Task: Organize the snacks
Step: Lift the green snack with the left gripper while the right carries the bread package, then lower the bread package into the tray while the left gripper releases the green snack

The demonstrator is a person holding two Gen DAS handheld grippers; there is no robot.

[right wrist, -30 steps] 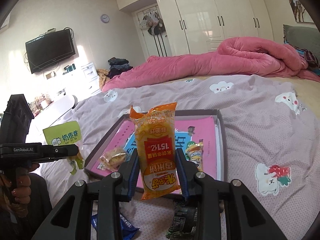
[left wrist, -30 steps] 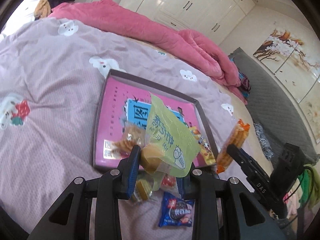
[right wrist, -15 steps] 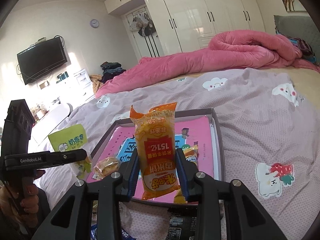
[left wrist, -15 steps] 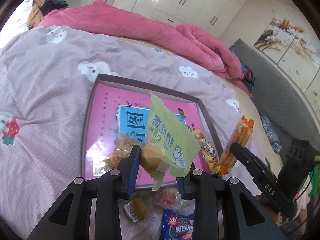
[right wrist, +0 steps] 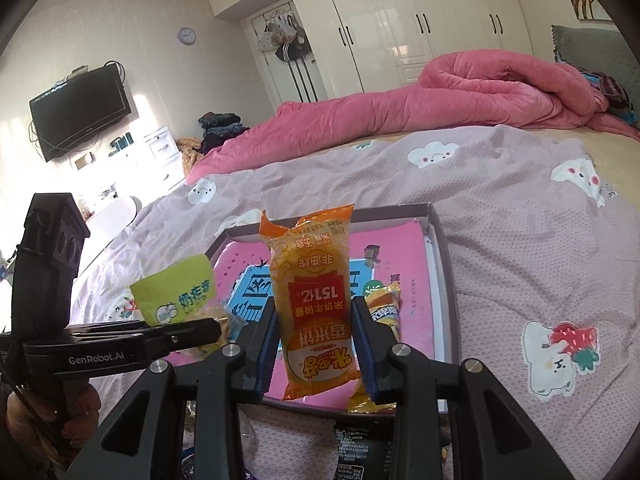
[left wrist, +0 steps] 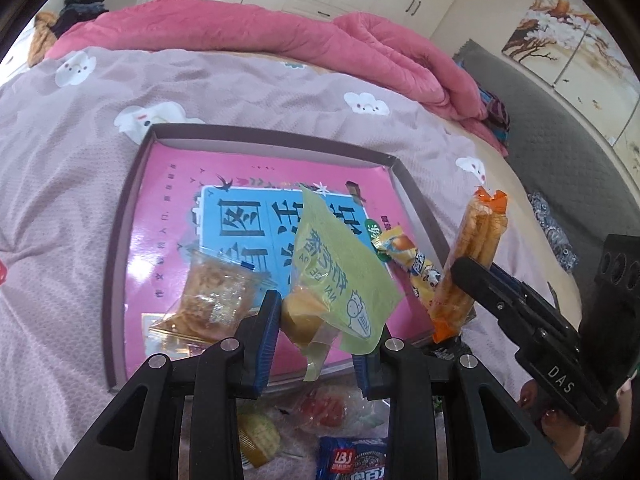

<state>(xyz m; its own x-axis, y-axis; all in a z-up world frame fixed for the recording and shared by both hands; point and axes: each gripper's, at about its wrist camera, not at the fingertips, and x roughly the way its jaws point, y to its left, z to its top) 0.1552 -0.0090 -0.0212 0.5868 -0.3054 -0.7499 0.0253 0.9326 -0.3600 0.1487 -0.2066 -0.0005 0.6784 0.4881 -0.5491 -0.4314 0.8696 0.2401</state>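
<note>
My left hand-held gripper (left wrist: pixel 316 334) is clenched on the green snack packet (left wrist: pixel 340 276), low down where the yellow cake inside gives the pads something firm; the film above is thin and floppy, so I judge it light, soft and easy to crush. My right hand-held gripper (right wrist: pixel 316 344) is grasping the orange rice-cracker pack (right wrist: pixel 312 300) at its lower half; it stands upright, feels stiff to me but probably brittle inside. Both packets hang over the near edge of the pink tray (left wrist: pixel 276 140) on the bed (left wrist: pixel 60 184). A clear-wrapped pastry (left wrist: pixel 208 300) and a yellow bar (left wrist: pixel 404 256) already lie near that edge, while the far half of the tray is free.
</note>
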